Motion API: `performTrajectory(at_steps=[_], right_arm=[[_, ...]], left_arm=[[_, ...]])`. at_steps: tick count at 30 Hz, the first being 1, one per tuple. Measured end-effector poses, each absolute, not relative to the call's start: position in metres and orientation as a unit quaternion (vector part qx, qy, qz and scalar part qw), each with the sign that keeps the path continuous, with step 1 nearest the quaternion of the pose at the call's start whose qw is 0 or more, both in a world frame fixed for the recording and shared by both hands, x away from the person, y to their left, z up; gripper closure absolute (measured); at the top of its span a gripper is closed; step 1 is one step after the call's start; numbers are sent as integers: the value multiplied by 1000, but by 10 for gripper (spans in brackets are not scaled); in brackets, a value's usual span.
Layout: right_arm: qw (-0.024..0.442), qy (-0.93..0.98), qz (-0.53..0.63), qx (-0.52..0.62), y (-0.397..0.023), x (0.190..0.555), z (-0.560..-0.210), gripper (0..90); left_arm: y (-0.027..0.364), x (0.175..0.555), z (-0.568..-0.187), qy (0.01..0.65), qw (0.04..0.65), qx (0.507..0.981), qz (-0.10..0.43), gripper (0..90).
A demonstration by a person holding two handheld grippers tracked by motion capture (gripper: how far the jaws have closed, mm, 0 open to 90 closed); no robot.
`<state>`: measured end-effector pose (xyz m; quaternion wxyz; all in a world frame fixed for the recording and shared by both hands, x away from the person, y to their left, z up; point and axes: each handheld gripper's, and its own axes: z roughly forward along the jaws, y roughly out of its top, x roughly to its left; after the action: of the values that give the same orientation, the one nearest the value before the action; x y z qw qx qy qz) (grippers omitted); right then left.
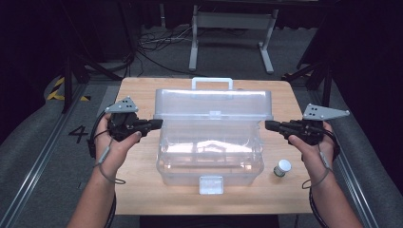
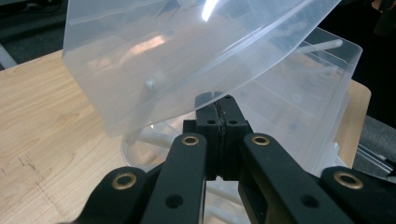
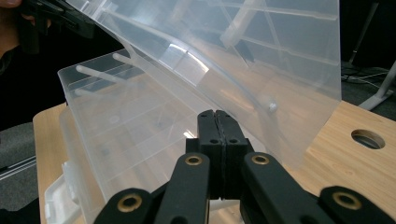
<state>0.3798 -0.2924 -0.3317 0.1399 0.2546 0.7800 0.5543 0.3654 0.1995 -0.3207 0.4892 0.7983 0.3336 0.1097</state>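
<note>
A clear plastic storage box [image 1: 209, 159] sits mid-table, its lid [image 1: 214, 104] raised and tilted on the rear hinge. My left gripper [image 1: 159, 123] is shut, its tip against the lid's left end. In the left gripper view the closed jaw tips [image 2: 218, 100] sit just under the lid's lower edge [image 2: 177, 51], with nothing between the pads. My right gripper [image 1: 267, 125] is shut too, at the lid's right end. In the right gripper view its tips [image 3: 215, 114] meet the lid's edge [image 3: 243, 46] above the open box [image 3: 130, 126].
A small jar with a white cap [image 1: 282, 167] stands on the wooden table [image 1: 138, 95] right of the box. The box's front latch [image 1: 211, 184] points toward me, its handle [image 1: 212, 83] to the back. The tabletop has a round hole [image 3: 368, 138]. Cables and a metal stand lie beyond.
</note>
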Motion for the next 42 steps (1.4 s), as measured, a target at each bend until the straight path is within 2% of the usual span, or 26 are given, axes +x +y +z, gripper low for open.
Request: performTrajectory(at_steps=[14, 42], right_arm=[[166, 777, 547, 264, -287, 391, -321, 900], [166, 764, 556, 282, -284, 412, -316, 900]], left_arm=[[196, 384, -314, 343, 492, 791, 119, 897], [192, 403, -309, 364, 490, 781, 131, 879]])
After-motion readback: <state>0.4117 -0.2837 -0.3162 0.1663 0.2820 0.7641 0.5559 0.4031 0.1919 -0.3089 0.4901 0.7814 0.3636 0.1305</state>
